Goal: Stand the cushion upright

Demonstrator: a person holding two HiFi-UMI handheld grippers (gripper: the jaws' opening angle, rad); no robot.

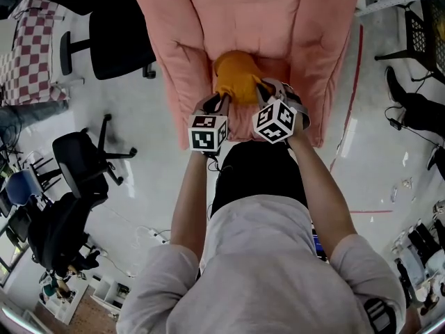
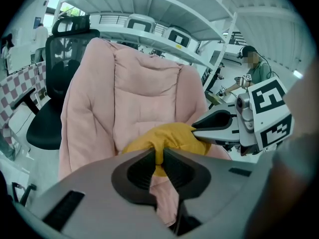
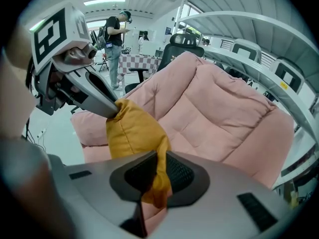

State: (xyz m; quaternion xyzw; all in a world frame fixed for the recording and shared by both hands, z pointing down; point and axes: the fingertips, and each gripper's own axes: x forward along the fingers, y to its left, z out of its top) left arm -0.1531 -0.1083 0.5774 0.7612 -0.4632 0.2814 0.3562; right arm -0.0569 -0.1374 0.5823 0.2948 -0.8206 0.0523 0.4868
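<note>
**Two claws, one yellow cushion, not upright yet**

Biggest thing first: the pink armchair (image 1: 208,19) fills the head view from about 10 to 2 o'clock, and that's where the whole job happens. The yellow cushion (image 1: 236,75) is at the front of its seat, just above the middle of the frame, and it's bunched up rather than lying flat. I can't tell whether it rests on the seat or hangs just off it.

Both claws are clenched on it. The left claw (image 1: 220,100) bites the cushion at roughly its 7 o'clock, and the right claw (image 1: 265,89) at roughly its 4 o'clock. My guess at why: two grips on the near edge stop it flopping or spinning, so it can be tipped up and leaned on the backrest. One grip would just let it dangle.

What each view adds:
- **Head view:** it hides the actual bite behind the marker cubes.
- **Left gripper view:** a thin fold of yellow fabric is squeezed between its jaws, and the other claw's tip digs into the cushion at 2 o'clock.
- **Right gripper view:** a thicker wad trails down through its jaws, and you can see how tall the backrest is.
- **Both gripper views:** they show the white shelves (image 2: 149,14) behind the armchair, which the head view hardly shows.
</note>
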